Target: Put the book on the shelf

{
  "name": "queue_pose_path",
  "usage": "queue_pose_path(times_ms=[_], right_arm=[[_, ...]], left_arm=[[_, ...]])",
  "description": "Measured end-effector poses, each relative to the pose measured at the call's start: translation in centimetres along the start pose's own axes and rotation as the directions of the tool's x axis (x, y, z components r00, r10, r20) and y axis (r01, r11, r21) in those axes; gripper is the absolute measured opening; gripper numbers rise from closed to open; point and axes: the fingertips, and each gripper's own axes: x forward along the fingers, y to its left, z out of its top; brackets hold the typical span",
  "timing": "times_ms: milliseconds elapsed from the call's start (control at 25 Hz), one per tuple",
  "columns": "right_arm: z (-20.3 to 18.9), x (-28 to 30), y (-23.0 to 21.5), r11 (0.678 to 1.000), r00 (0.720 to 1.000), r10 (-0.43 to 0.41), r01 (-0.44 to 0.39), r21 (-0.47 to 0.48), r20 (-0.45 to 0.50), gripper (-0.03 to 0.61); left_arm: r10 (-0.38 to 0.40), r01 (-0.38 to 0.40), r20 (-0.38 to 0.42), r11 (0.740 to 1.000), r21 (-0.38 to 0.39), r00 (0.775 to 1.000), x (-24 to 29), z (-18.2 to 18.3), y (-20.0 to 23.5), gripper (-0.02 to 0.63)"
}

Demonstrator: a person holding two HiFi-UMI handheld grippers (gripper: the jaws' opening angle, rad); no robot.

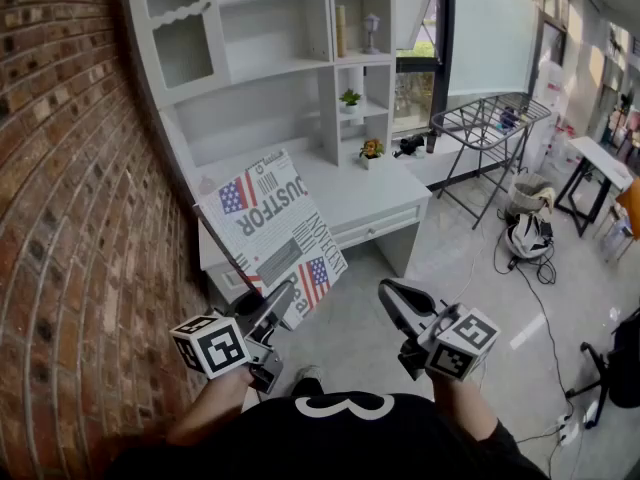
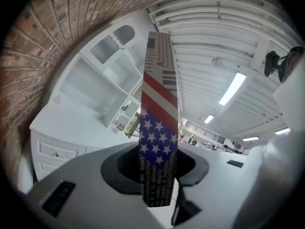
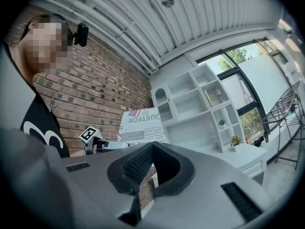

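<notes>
A: Where is the book (image 1: pixel 270 230)?

B: It's up in the air, tilted, in front of the white counter (image 1: pixel 370 198). The shelf (image 1: pixel 290 43) rises behind it and the brick wall (image 1: pixel 70 168) is near.

A: What holds it?

B: The left gripper (image 1: pixel 283 296). Its fingers clamp the book's lower edge, on the flag print.

A: And the right gripper (image 1: pixel 387 290)?

B: It's beside it, apart from the book, with its fingers pressed together on nothing.
</notes>
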Motion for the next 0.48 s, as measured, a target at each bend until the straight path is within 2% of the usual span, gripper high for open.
queue_pose_path(times_ms=[240,480], right_arm=[[-0.39,-0.85,0.03,1.000,1.000,-0.004,0.004,0.011,0.008,0.009],[-0.98,-0.63,-0.67,0.999,1.000,-0.018,0.018,0.041,0.008,0.010]], left_arm=[[-0.005,0.005,0.004,1.000,0.017,1.000,-0.45,-0.06,-0.77,0.150],[-0.007,0.007,0.000,1.000,-0.009,1.000,-0.04,-0.35,-0.08,0.150]])
